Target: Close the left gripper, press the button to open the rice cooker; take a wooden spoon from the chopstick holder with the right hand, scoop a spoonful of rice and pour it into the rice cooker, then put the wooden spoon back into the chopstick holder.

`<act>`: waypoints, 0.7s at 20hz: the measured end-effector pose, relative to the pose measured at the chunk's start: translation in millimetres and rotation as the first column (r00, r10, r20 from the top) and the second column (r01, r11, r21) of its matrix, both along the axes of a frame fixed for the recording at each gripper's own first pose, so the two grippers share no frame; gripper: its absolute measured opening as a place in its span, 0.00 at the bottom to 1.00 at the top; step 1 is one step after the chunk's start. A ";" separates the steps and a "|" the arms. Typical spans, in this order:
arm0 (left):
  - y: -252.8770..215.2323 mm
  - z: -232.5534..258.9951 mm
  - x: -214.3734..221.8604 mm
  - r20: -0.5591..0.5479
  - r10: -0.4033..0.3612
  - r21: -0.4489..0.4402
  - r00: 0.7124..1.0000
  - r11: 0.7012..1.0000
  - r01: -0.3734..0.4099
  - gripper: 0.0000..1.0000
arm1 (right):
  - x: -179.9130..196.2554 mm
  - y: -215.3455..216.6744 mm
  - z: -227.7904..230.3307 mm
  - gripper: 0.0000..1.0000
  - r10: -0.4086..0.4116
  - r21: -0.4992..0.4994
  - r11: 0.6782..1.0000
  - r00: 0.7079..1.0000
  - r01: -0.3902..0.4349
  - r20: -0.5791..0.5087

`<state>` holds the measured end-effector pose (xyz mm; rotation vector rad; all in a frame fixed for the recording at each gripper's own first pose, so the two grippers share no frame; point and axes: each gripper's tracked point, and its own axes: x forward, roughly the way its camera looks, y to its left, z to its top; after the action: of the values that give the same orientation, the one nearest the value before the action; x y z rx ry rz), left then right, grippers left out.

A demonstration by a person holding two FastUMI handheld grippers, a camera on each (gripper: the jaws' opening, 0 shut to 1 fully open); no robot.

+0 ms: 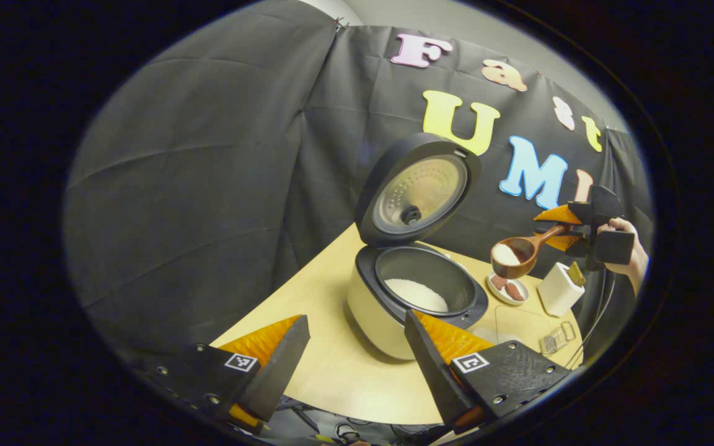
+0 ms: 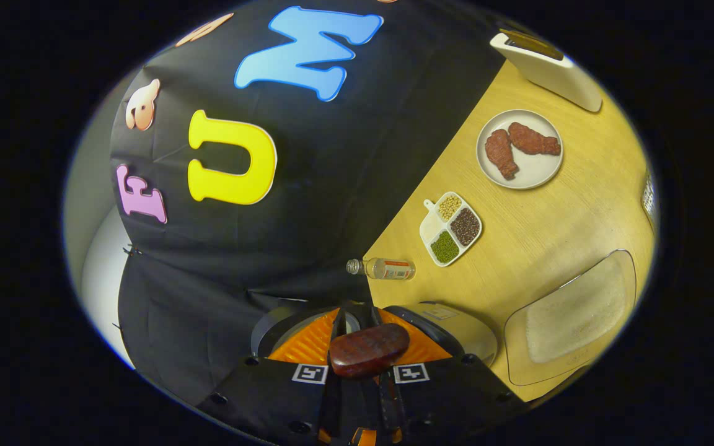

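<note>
The rice cooker (image 1: 394,310) stands open on the wooden table, its lid (image 1: 418,191) raised and white rice in the pot (image 1: 418,293). My left gripper (image 1: 357,350) hangs open just in front of the cooker, holding nothing. To the right, a hand holds my right gripper (image 1: 564,228), shut on the handle of the wooden spoon (image 1: 515,255). The spoon bowl carries rice and hovers level, right of the pot's rim. In the right gripper view the spoon's handle end (image 2: 369,350) sits between the fingers of my right gripper (image 2: 357,322), above the cooker (image 2: 456,325). The white chopstick holder (image 1: 560,288) stands beneath.
A plate with two meat pieces (image 2: 520,148), a divided dish of beans (image 2: 451,228), a small bottle lying flat (image 2: 385,268) and a clear tray of rice (image 2: 574,316) lie on the table. A small wire rack (image 1: 556,339) sits near the table's right edge.
</note>
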<state>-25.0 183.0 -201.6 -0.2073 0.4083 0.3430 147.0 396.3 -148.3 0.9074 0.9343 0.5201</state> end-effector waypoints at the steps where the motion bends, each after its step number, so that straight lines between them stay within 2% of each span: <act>1: 1.2 0.5 -0.5 0.000 0.010 0.000 1.000 1.000 -0.010 0.98 | -0.9 11.1 -3.4 0.24 0.023 -0.027 0.999 1.000 -0.022 0.014; 7: 27.1 -14.9 -12.1 -0.014 0.060 -0.014 0.998 0.998 -0.061 0.98 | -12.3 57.1 -11.7 0.24 0.150 -0.171 0.976 0.983 -0.131 0.106; 10: 31.2 -19.3 -17.0 -0.023 0.079 -0.023 0.997 0.997 -0.079 0.98 | -9.0 66.6 -26.1 0.24 0.207 -0.303 0.941 0.964 -0.149 0.169; 13: 39.7 -22.7 -19.2 -0.033 0.090 -0.037 0.995 0.995 -0.091 0.98 | -15.0 78.4 -27.3 0.24 0.271 -0.369 0.912 0.940 -0.182 0.207; 14: 45.1 -23.7 -18.9 -0.034 0.098 -0.034 0.995 0.994 -0.100 0.98 | -14.7 81.5 -27.5 0.19 0.289 -0.383 0.904 0.932 -0.190 0.219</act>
<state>-43.8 228.1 -225.3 -0.2580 0.4372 0.4372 132.3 477.8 -175.8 0.3784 0.8576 0.6444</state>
